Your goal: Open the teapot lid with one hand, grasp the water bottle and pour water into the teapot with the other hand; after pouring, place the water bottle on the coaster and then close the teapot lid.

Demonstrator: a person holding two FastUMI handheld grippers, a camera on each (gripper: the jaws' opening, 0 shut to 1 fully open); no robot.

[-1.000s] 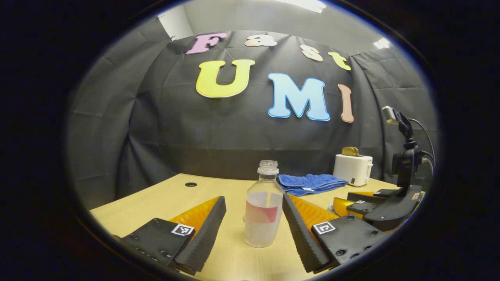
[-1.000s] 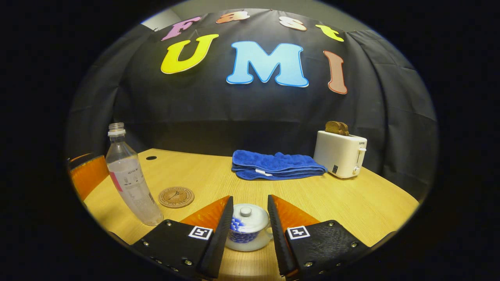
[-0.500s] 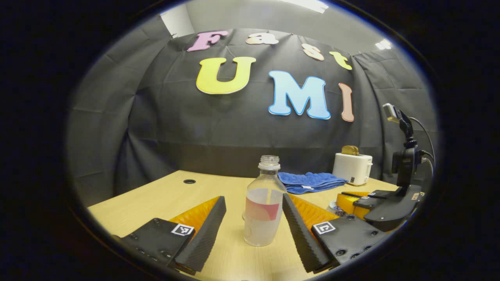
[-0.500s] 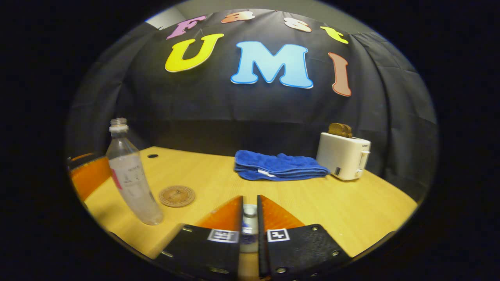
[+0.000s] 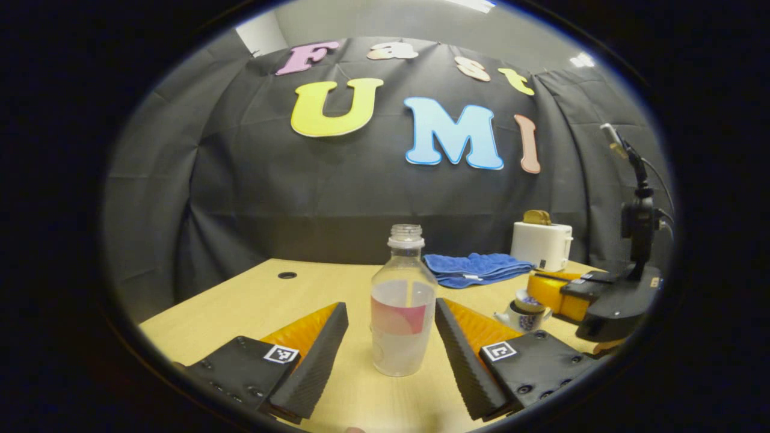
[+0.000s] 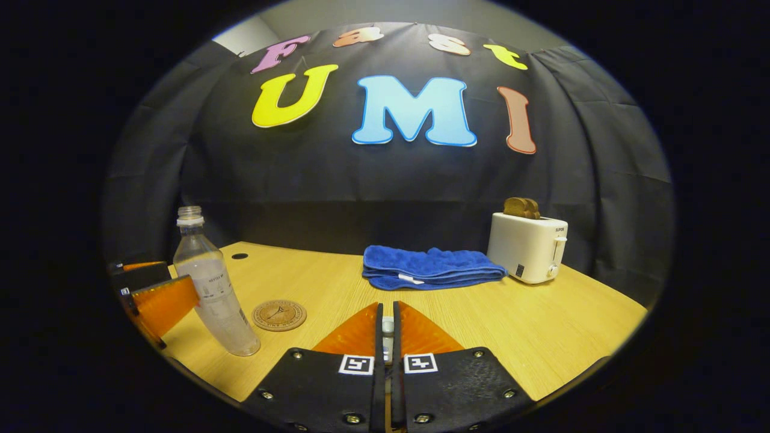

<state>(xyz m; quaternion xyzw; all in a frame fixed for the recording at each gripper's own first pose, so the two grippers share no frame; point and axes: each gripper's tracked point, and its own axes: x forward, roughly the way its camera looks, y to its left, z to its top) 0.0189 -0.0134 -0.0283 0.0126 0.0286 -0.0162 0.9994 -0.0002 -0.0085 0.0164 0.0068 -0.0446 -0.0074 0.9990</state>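
A clear, uncapped water bottle [image 5: 403, 313] stands upright on the wooden table [image 5: 252, 307]. It sits between the spread fingers of my left gripper [image 5: 391, 346], which is open and not touching it. In the right gripper view the bottle [image 6: 213, 288] is at the left, with the left gripper's finger [image 6: 159, 300] beside it and a round cork coaster [image 6: 279, 315] just to its right. My right gripper [image 6: 387, 325] is shut on the white knob of the teapot lid [image 6: 388, 328]. In the left gripper view the white-and-blue teapot [image 5: 518, 314] sits under the right gripper [image 5: 550, 288].
A folded blue towel [image 6: 430, 267] lies at the back of the table. To its right stands a white toaster [image 6: 526, 246] with toast in it. A small round hole [image 5: 287, 275] is at the table's far left. Black cloth walls close the booth behind.
My right gripper went from open around the teapot to shut on the lid knob, then rose. The left gripper stayed open around the bottle, shifting only slightly.
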